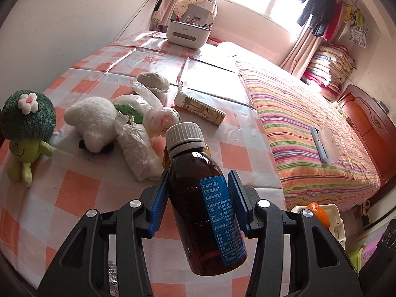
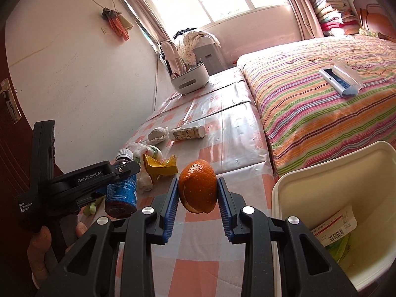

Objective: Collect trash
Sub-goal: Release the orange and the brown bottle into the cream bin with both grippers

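Observation:
My left gripper is shut on a brown medicine bottle with a white cap and blue label, held above the checked table. The right wrist view shows that same bottle in the left gripper, low at the left. My right gripper is shut on a piece of orange peel, lifted over the table edge. The cream trash bin stands at the right, beside the peel, with a labelled wrapper inside. Crumpled white bags and a yellow wrapper lie on the table.
A green plush toy and a white plush sit at the table's left. A printed tube and a cloth ball lie further back, then a white organiser box. The striped bed borders the table's right.

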`<state>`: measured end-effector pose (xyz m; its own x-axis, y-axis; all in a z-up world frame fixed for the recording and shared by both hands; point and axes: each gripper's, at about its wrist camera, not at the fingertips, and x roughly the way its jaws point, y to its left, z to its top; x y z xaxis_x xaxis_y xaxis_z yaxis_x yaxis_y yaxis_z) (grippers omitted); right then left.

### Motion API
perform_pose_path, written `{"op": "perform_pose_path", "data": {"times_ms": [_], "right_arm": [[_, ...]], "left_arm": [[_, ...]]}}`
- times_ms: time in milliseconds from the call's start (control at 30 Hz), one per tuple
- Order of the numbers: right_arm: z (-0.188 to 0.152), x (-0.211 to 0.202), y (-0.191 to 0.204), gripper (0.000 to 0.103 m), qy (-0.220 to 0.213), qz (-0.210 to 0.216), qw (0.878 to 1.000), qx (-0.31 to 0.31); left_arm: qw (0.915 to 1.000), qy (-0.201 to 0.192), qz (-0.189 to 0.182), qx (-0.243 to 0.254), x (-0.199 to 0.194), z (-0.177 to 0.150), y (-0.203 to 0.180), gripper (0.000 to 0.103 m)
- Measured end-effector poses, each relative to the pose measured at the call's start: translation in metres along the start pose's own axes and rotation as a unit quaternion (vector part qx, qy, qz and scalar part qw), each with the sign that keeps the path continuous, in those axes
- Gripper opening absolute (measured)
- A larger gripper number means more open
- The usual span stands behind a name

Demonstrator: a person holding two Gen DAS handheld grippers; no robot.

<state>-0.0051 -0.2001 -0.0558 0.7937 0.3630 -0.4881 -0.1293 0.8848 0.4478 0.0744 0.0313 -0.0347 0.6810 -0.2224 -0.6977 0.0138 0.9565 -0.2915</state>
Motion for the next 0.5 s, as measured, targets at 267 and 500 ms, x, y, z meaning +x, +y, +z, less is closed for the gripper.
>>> {"op": "perform_pose_path", "data": {"times_ms": [267,500], "right_arm": [[0.006,-0.018,-0.029,0.030,-0.023,-0.052,0.998,0.028],[0.007,-0.034,-0.048,0.030,-0.043,-0.115,0.992,0.034]], "left_arm": [[0.9990,0.005,-0.029,0.032,0.004,-0.009,-0.038,0.047],[0.9966,0.018,-0.057,0.056,0.008,-0.017,-0.068,0.047]]}}
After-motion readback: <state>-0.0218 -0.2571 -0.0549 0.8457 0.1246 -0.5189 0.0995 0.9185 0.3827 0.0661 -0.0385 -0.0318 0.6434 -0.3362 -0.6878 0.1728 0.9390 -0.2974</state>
